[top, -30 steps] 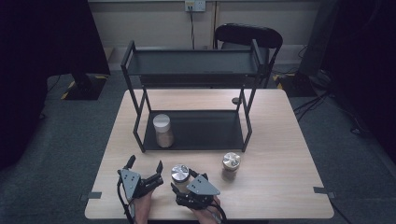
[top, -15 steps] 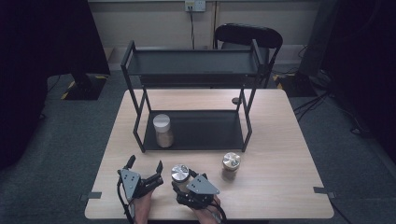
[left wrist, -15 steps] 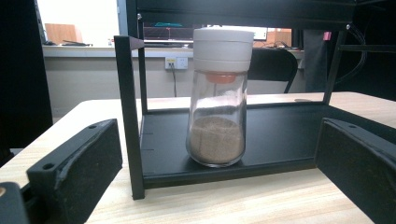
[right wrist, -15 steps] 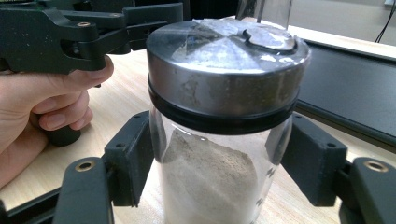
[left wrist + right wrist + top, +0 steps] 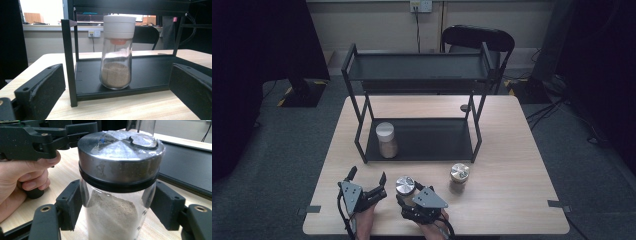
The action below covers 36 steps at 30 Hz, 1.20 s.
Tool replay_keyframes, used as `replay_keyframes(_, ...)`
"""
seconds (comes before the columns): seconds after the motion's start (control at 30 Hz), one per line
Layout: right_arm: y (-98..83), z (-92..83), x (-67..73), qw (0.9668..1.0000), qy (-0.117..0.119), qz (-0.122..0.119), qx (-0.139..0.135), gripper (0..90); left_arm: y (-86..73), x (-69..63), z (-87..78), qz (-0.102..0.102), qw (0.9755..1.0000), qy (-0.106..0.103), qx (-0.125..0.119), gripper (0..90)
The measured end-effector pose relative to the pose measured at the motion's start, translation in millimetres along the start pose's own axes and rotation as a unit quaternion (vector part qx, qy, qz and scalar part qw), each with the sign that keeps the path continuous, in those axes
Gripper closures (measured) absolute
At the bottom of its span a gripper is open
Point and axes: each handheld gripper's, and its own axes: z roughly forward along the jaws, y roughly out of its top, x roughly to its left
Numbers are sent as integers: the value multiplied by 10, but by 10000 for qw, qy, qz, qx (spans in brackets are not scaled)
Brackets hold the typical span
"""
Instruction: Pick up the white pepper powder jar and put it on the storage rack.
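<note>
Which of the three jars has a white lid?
The jar on the rack's lower shelf, holding brown powder. The two jars on the table have metal lids.

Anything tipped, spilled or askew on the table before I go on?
Nothing stands out. The white-capped jar stands upright on the rack's lower shelf, the two metal-lidded jars stand upright on the table, and no powder is spilled. The right claw grips the nearer jar squarely.
</note>
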Motion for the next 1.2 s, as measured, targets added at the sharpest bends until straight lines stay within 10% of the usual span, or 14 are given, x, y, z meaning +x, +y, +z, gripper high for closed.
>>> replay_keyframes(1.2, 179, -17, -55, 10000, 56, -60, 35, 305, 0, 8, 0, -2, 10000, -23, 1, 2)
